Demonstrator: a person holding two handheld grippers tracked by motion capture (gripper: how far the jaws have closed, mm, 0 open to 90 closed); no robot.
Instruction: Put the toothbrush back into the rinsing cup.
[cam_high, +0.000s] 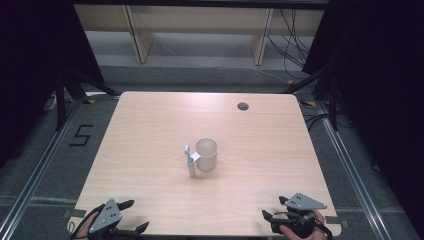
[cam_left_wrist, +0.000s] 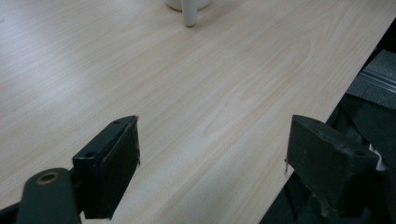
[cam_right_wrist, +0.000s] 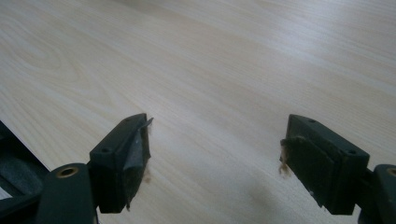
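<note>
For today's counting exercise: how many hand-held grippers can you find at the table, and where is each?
2. The left hand-held gripper is at the table's near left corner; the right hand-held gripper is at its near right corner. Both point towards the white cup mid-table.

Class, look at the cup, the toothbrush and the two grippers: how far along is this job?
Done: nothing yet; the toothbrush lies on the table beside the cup, apparently touching it. In hand: nothing; the left gripper and right gripper wait open and empty at the near edge. Left: probably the whole job, reaching in, picking up the toothbrush and, likely, standing it in the cup.
</note>
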